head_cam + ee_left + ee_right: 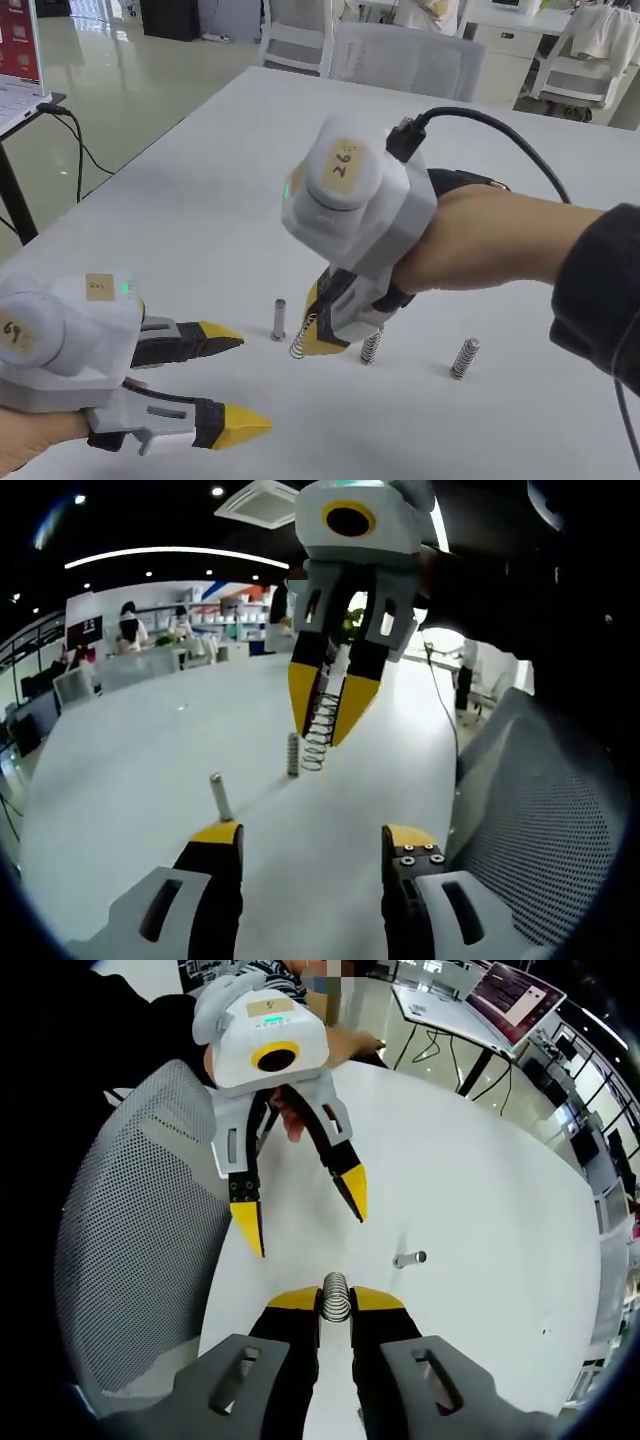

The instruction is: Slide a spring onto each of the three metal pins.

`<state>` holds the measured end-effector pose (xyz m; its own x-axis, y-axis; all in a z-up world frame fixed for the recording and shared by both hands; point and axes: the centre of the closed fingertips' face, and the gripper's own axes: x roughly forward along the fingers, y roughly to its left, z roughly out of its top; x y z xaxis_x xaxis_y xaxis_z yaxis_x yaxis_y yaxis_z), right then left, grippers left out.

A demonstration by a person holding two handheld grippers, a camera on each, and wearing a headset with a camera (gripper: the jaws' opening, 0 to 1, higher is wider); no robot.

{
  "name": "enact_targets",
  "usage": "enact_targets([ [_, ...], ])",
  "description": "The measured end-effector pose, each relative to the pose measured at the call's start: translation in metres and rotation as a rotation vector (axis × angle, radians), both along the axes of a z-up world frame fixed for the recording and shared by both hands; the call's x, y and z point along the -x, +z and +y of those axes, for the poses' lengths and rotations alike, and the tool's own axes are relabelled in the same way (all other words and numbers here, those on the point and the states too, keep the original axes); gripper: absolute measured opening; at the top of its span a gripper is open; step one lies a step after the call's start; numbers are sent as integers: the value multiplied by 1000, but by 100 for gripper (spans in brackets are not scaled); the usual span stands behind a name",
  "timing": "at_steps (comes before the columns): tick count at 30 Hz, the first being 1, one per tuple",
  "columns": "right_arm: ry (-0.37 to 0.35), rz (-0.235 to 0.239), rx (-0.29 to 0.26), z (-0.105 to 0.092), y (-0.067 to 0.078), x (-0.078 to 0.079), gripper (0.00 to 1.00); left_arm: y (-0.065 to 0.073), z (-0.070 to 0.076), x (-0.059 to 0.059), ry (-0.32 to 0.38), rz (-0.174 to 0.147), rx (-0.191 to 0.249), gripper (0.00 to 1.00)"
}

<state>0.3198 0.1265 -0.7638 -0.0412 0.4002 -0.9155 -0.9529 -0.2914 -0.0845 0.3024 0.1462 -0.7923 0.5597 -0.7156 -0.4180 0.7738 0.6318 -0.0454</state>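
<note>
**A:** Where are we with the springs?

**B:** On the last one, by our reckoning. On the white tabletop (200, 220) two pins look already sleeved: the nearer spring-wrapped pin (371, 347) and the farther spring-wrapped pin (464, 358) to its right. The short bare grey metal pin (279, 320) stands upright to the left of both.

**A:** And the spring for it?

**B:** We have the thin silver coiled wire spring (336, 1295) pinched between the yellow-tipped jaws of our right hand-held gripper (318, 343). The jaws are clenched on its upper part, and its lower coils poke out below the tips. In the head view it hangs just beside the bare pin, on that pin's right and low over the tabletop. We cannot tell whether it touches the surface.

**A:** What is our left doing?

**B:** Our left hand-held gripper (255, 383) is released, jaws spread wide and holding nothing. It lies near the bare pin on the other side.

**A:** So what does the next move want?

**B:** We judge that we must bring the spring's open lower end over the pin's top. The spring hangs a little tilted, so we should square its axis to the pin. Then we lower it until the coils swallow the pin, and let go only once it sits. The spring looks soft, so a sideways nudge could bend it or snag a coil on the pin's rim.
</note>
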Motion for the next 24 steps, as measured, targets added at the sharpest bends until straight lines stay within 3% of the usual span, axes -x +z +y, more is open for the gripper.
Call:
enact_targets([
  [10, -17, -28, 6, 3, 5, -20, 8, -3, -3, 2, 2, 8, -1, 61],
  [18, -22, -53, 24, 11, 6, -38, 8, -2, -8, 3, -9, -1, 5, 66],
  [24, -17, -71, 31, 18, 4, -46, 8, -5, -10, 4, -11, 10, 5, 66],
])
